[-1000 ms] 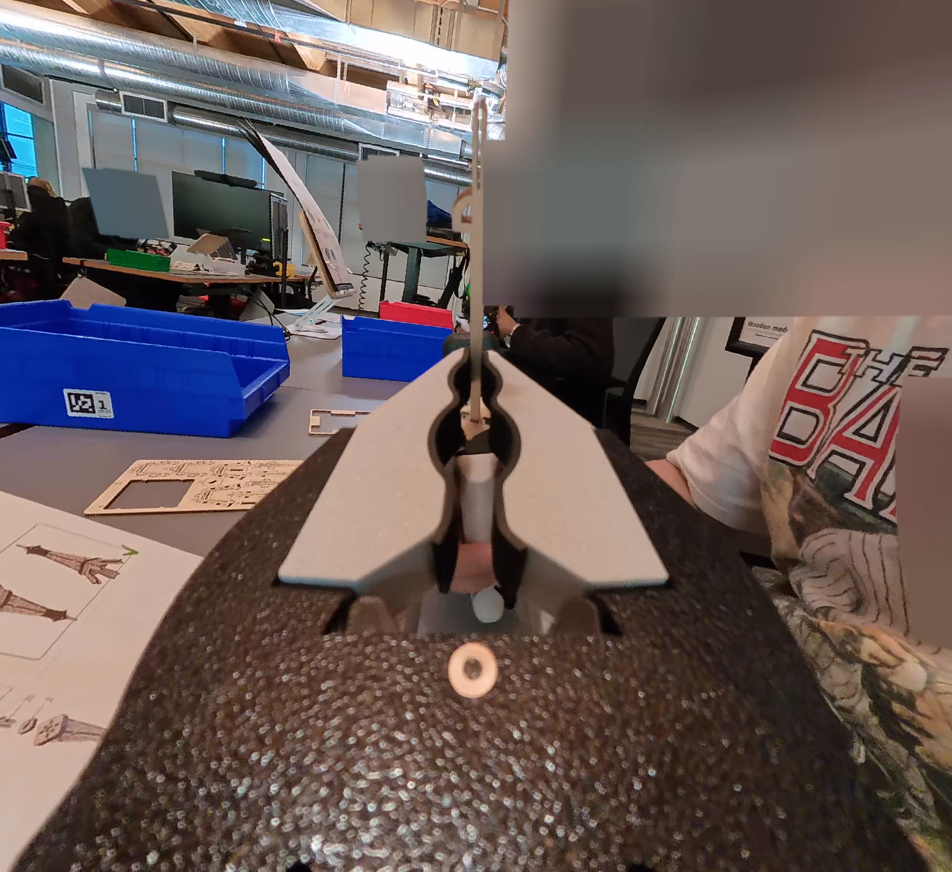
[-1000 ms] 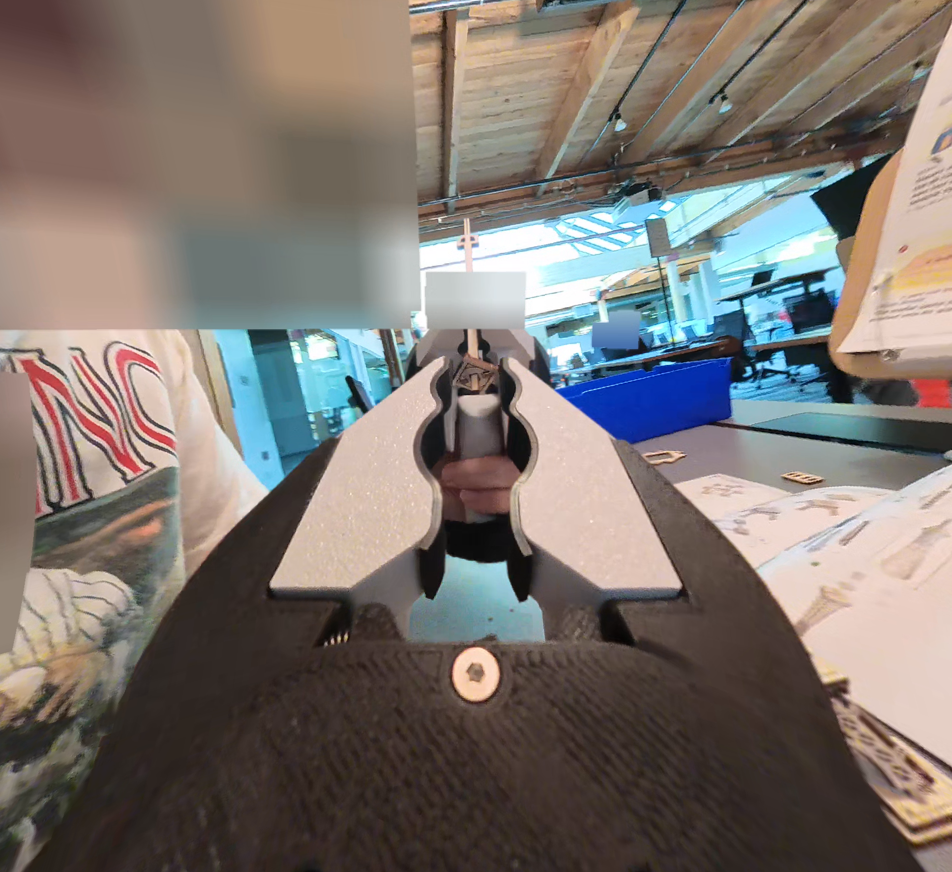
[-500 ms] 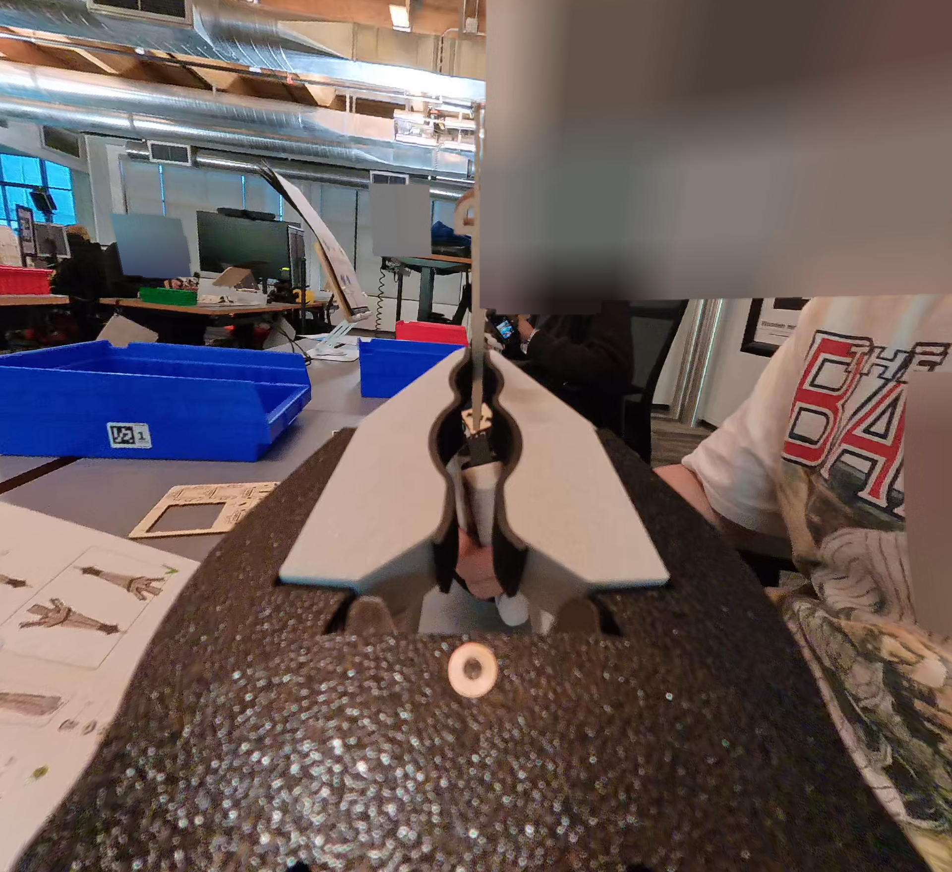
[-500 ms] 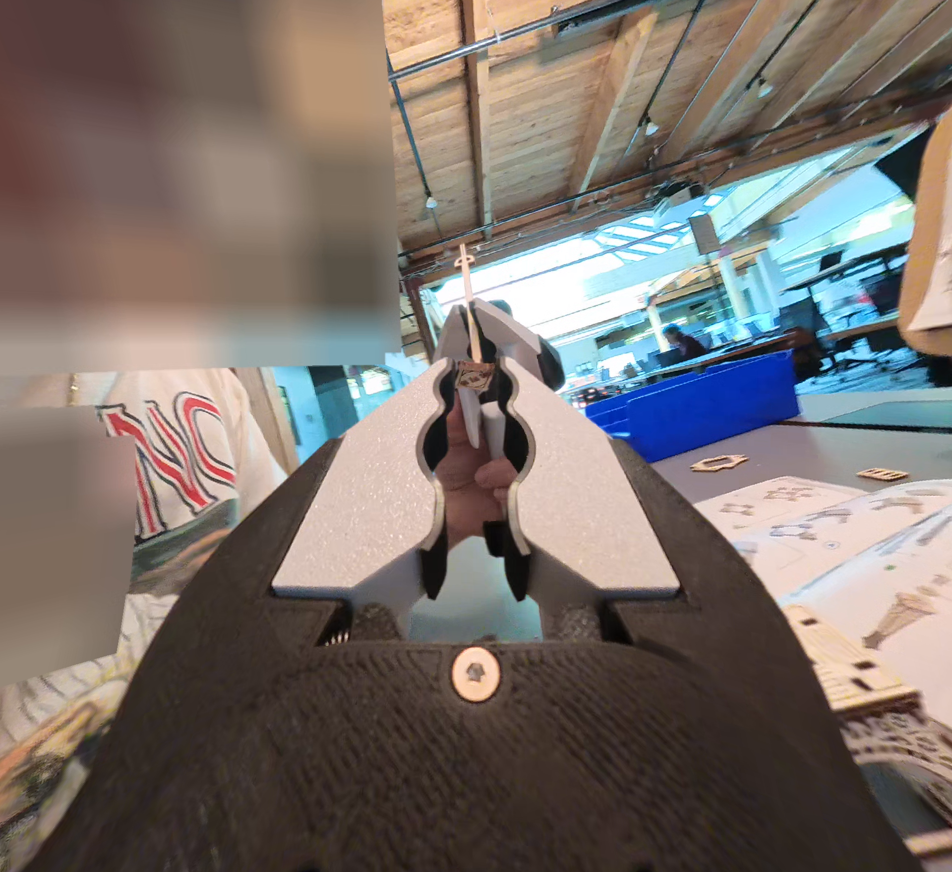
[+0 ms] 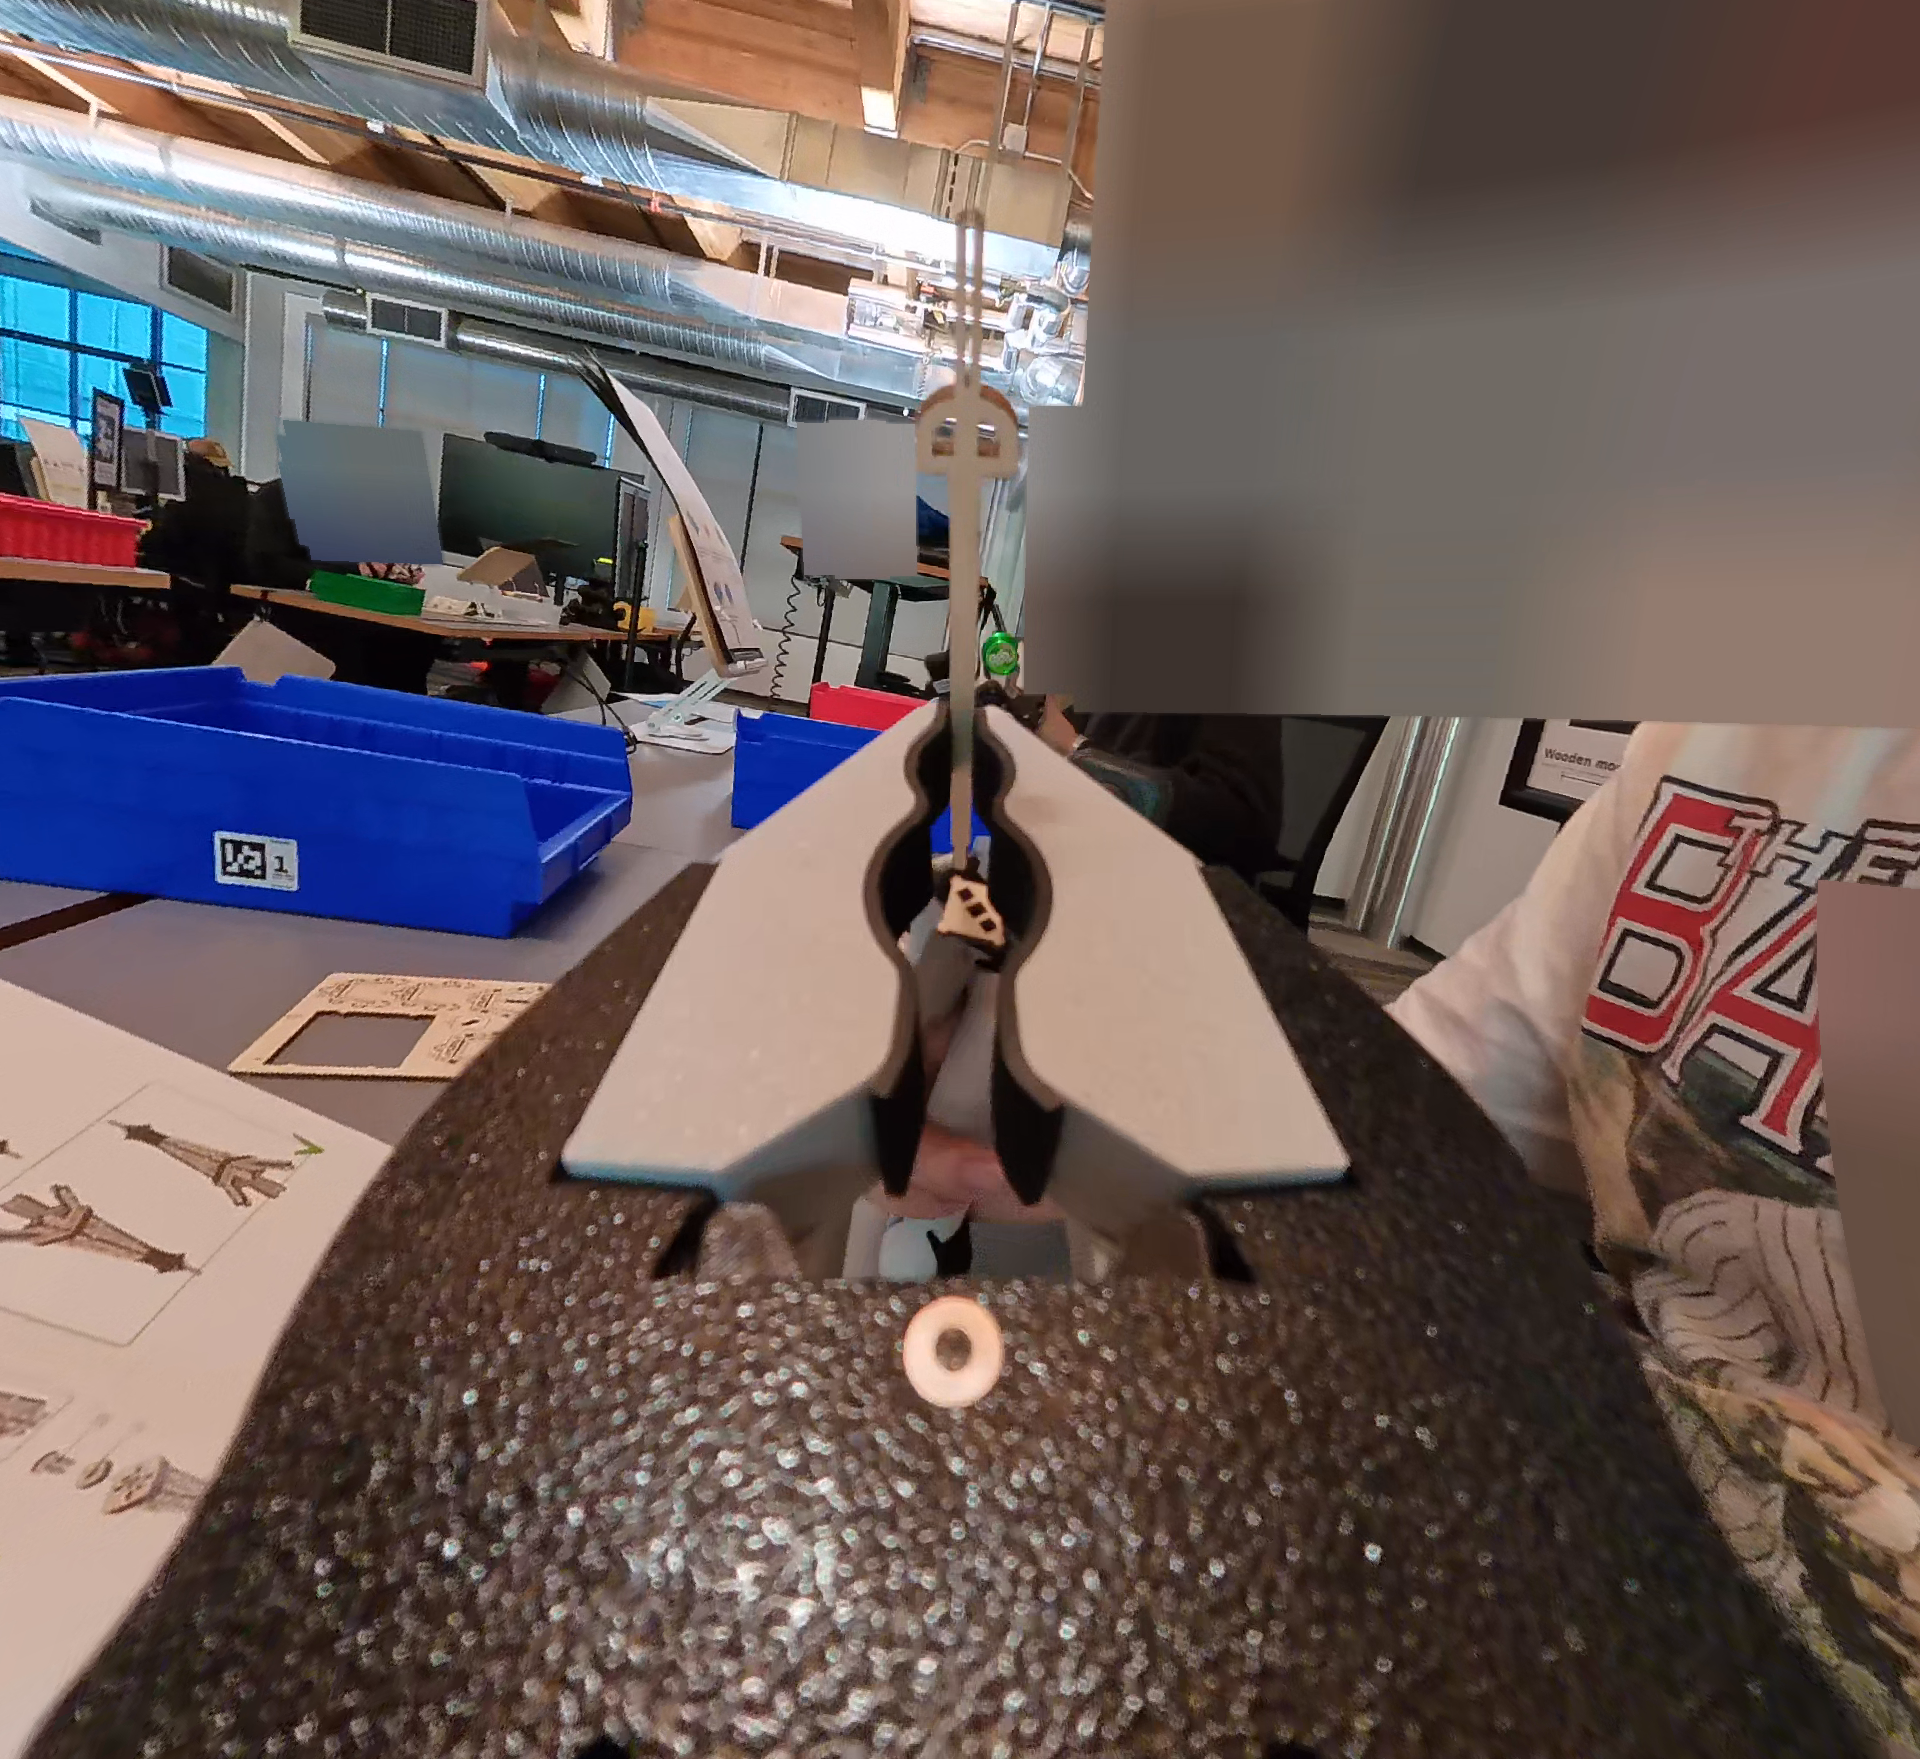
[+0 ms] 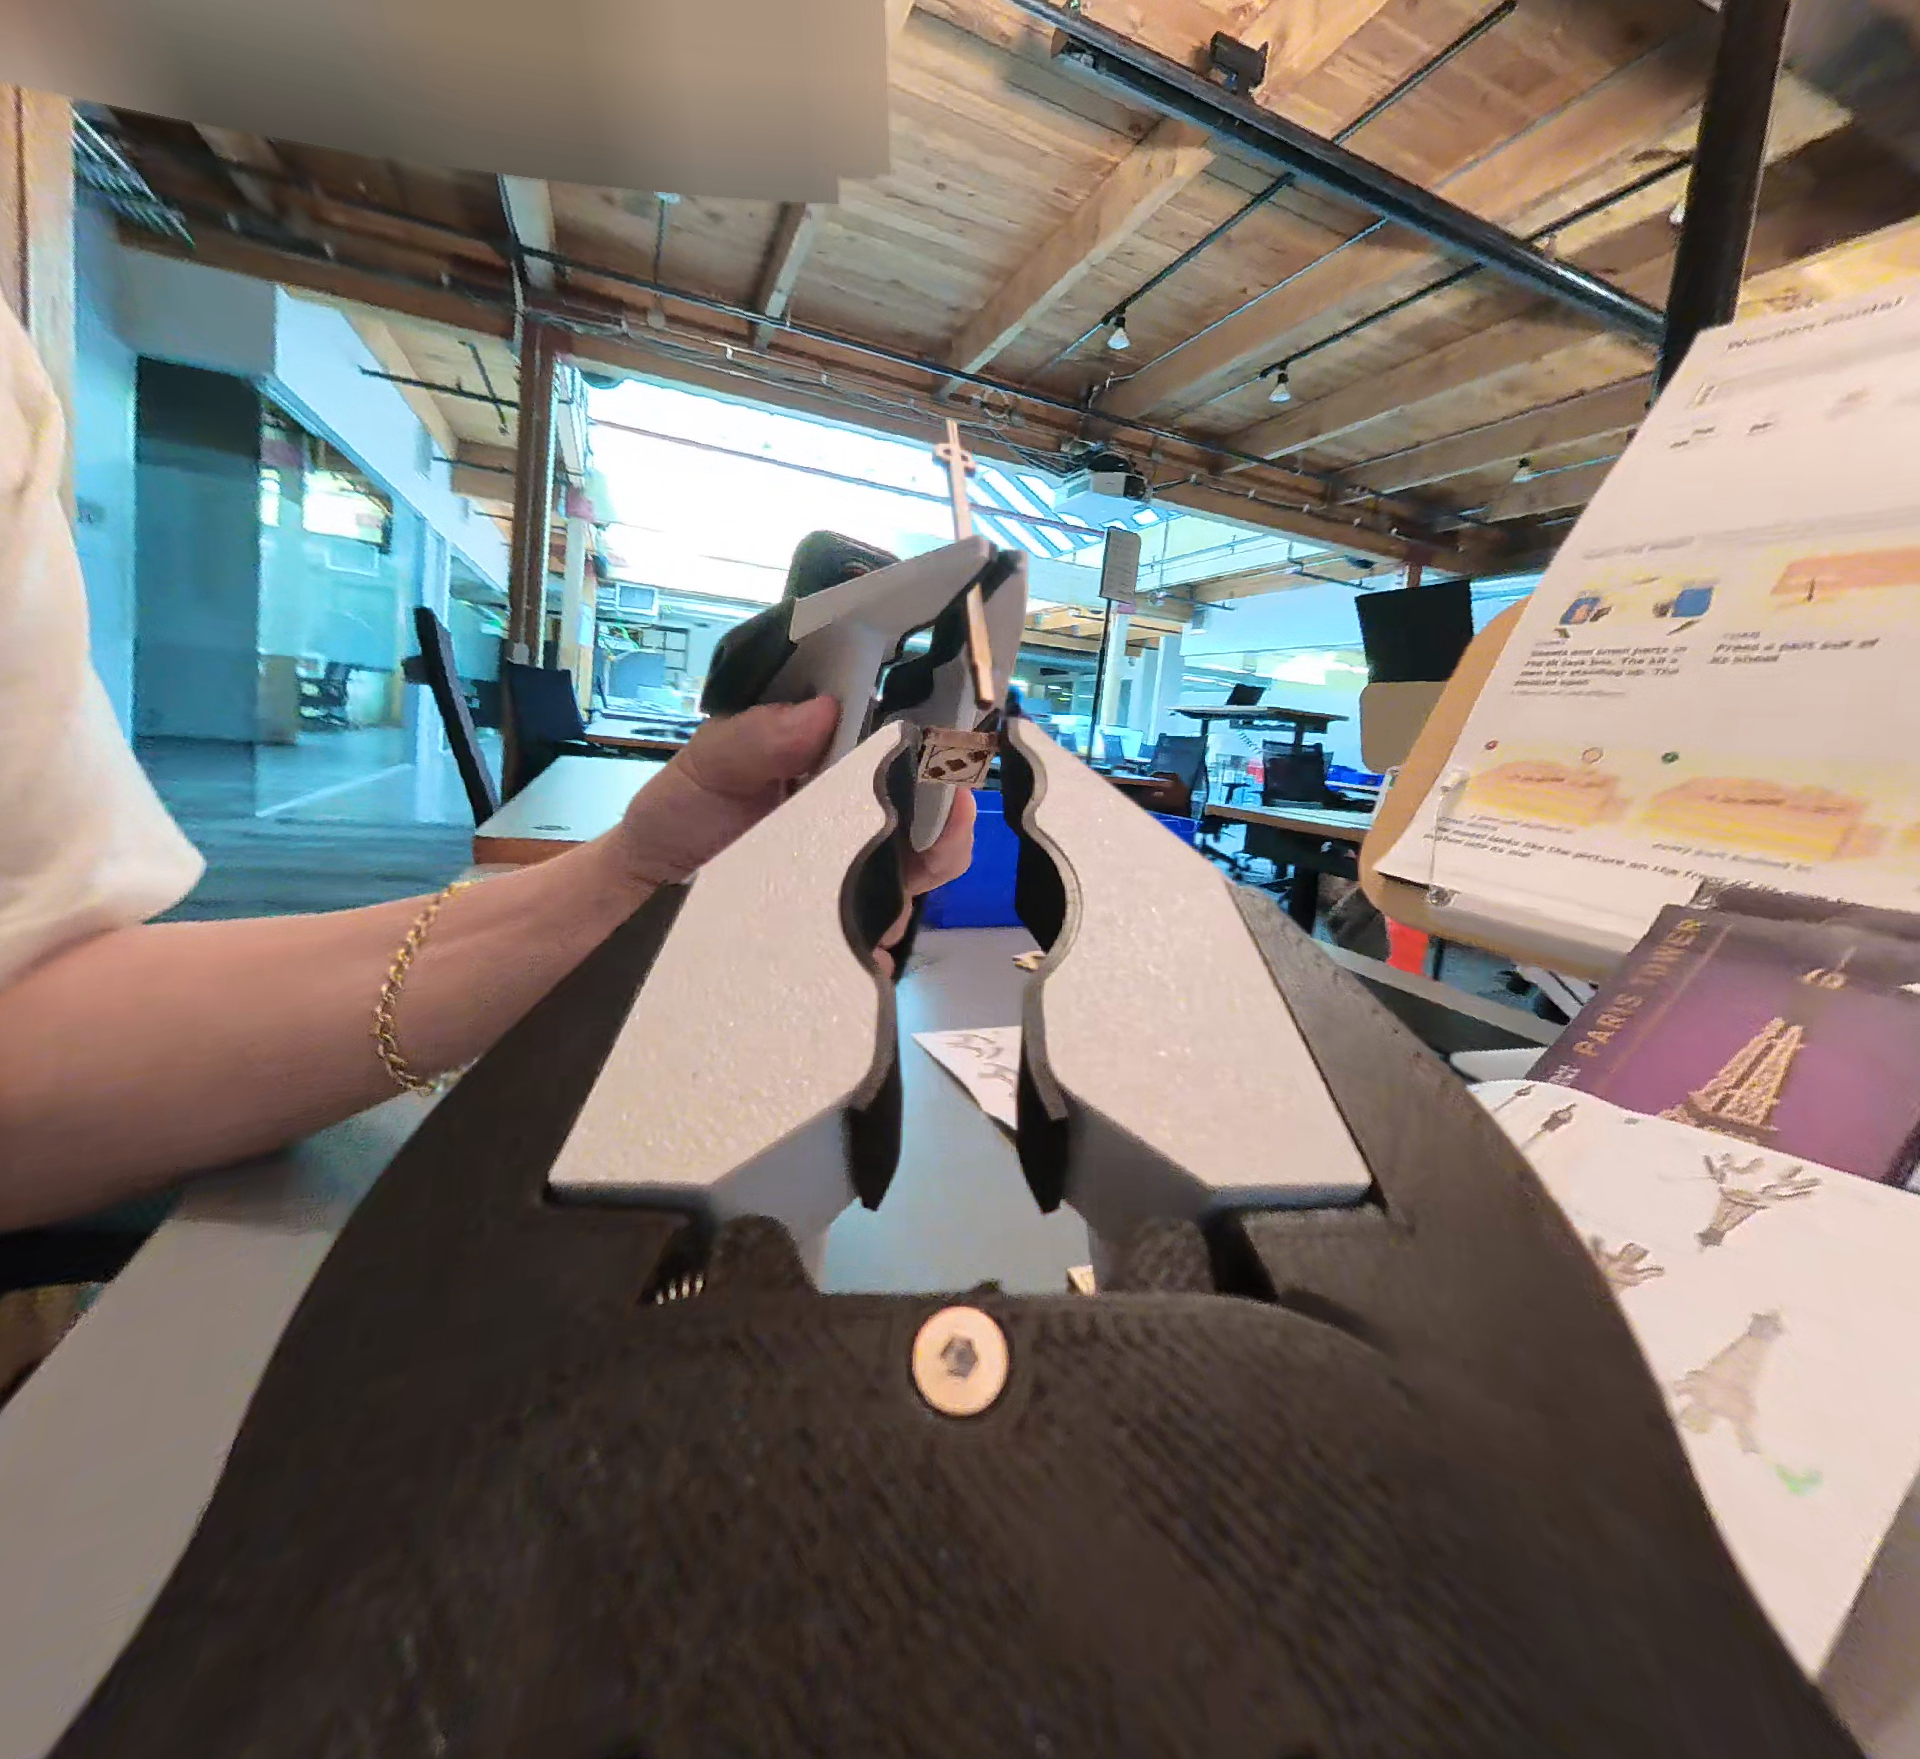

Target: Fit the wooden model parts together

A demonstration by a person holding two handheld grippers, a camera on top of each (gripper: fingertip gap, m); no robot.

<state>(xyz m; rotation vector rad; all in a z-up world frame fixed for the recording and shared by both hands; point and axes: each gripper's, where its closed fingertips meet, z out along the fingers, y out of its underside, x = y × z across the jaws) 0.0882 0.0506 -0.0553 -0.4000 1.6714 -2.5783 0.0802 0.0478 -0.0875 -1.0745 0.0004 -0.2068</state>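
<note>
My left gripper [image 5: 961,722] is shut on a thin wooden spire [image 5: 966,546] that stands straight up out of its fingertips. A small wooden plate with diamond cut-outs [image 5: 972,911] shows low between its jaws. In the right wrist view my right gripper [image 6: 956,743] is shut on that small plate [image 6: 956,761], held flat between its tips. The left gripper [image 6: 987,566] shows just beyond, held by a hand [image 6: 727,774], with the spire [image 6: 961,504] pointing up. The spire's lower end comes down to the plate; I cannot tell whether it is seated in it.
Two blue bins [image 5: 312,774] [image 5: 800,764] stand at the back of the grey table. A punched-out wooden sheet [image 5: 384,1034] and instruction pages [image 5: 125,1210] lie at the left. A purple kit box [image 6: 1766,1055] and an instruction board on a stand [image 6: 1714,618] are at the right.
The right gripper has swung round, so it now sees the left gripper from the side with the arm in view. The left gripper tilted up. Both grips are unchanged.
</note>
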